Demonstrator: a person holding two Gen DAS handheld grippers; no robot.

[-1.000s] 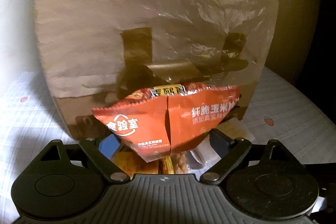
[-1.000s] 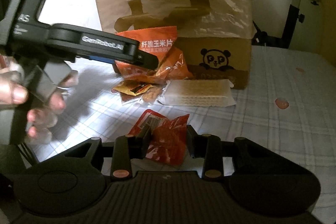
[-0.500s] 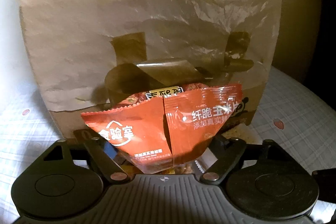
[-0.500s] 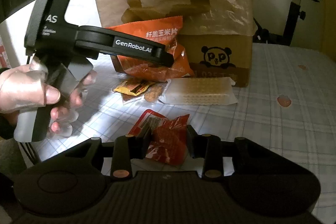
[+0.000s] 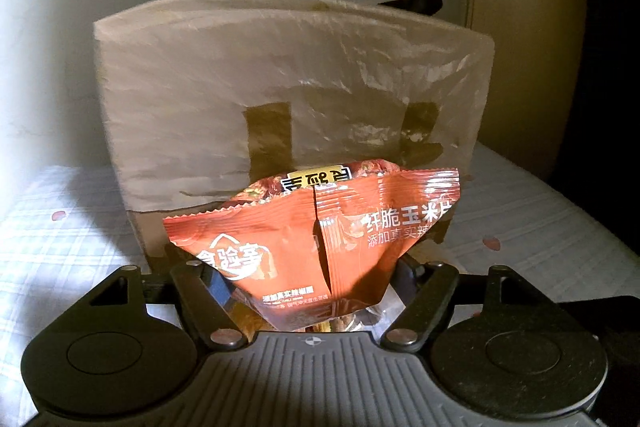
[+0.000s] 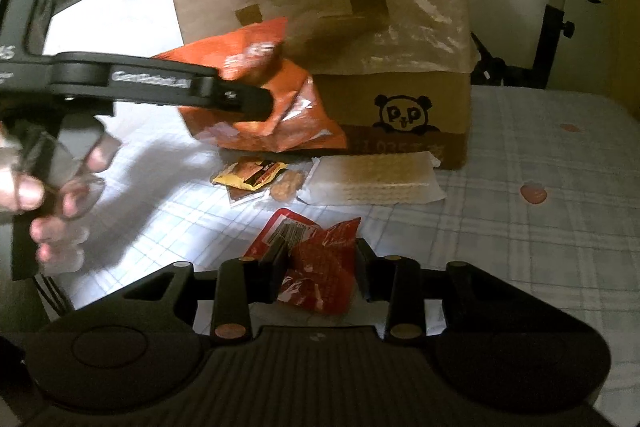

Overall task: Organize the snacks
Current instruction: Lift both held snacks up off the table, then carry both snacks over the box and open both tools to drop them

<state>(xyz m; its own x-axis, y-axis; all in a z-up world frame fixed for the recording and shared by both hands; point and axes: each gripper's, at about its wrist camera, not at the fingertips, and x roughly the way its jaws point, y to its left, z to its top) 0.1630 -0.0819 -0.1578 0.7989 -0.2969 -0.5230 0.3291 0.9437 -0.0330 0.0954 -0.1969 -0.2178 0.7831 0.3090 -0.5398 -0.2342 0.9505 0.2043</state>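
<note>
Both grippers are carrying snack packets in front of the tall brown cardboard box (image 6: 400, 99) with a panda print and a plastic liner.

The box is standing on the plaid-covered bed (image 6: 540, 247), and loose snacks are lying at its foot: a clear pack of pale wafers (image 6: 376, 181) and a small yellow sachet (image 6: 250, 174). The left gripper (image 5: 308, 267) is closing its jaws on a large crinkled orange chip bag (image 5: 320, 239), holding it off the bed in front of the box. The right gripper (image 6: 320, 267) is pinching a small red foil packet (image 6: 320, 263) low over the bed. The step looks like loading; next, the chip bag probably needs raising above the box rim, which is likely awkward.
</note>
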